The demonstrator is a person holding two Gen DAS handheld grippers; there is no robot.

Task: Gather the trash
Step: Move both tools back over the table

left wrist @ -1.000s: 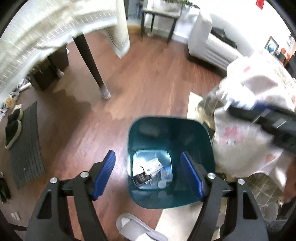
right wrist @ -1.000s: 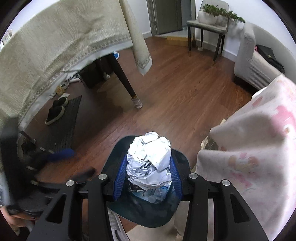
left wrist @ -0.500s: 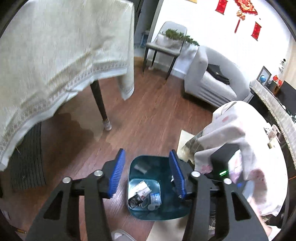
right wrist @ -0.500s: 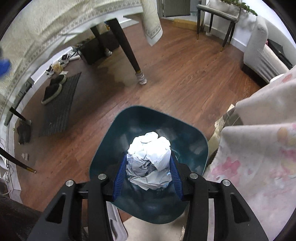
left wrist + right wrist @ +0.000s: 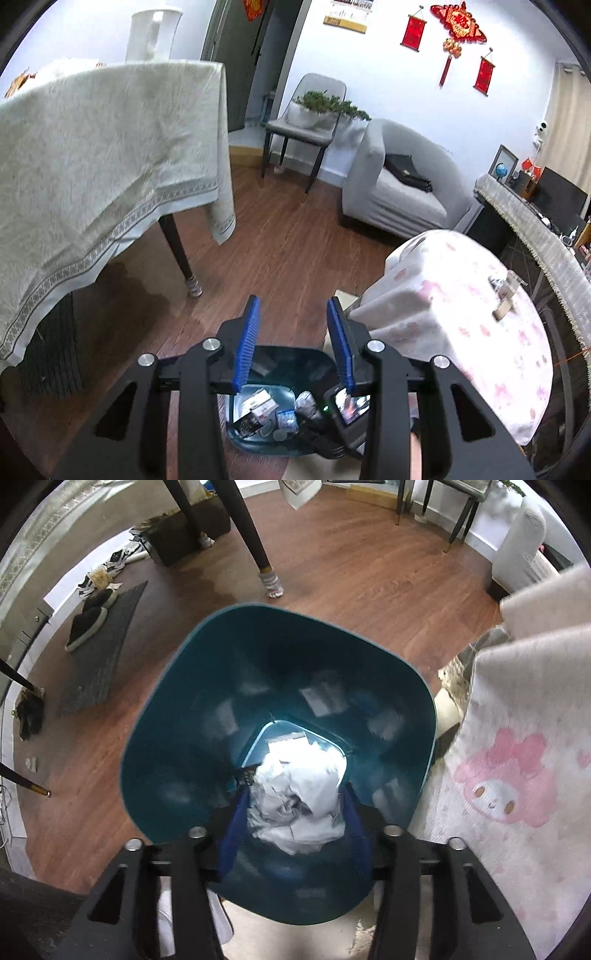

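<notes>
A crumpled ball of white paper (image 5: 297,801) sits squeezed between the two blue-padded fingers of the right gripper (image 5: 293,810), each pad pressing a side of the wad, which bulges above and ahead of the fingertips. The right gripper points steeply downward into the mouth of the dark teal plastic waste bin (image 5: 155,716), its fingertips already below the rim, so the paper hangs inside the bin, above the pale bottom where other scraps lie. The bin stands on the brown wooden floor (image 5: 362,576), just beside a low table draped in a white cloth printed with pink cartoon figures (image 5: 517,775).

The left gripper (image 5: 293,345) is held higher and tilted more level, looking out across the room. Its blue pads stand apart with nothing between them, the jaws released. Below its fingertips the same teal bin (image 5: 295,362) shows, with packets and wrappers (image 5: 266,410) in its bottom. The body of the right gripper, a small lit screen (image 5: 349,404) on it, appears at the bin's right edge in the left wrist view. A dining table under a cream patterned tablecloth (image 5: 103,155) stands to the left, well apart from the bin.
</notes>
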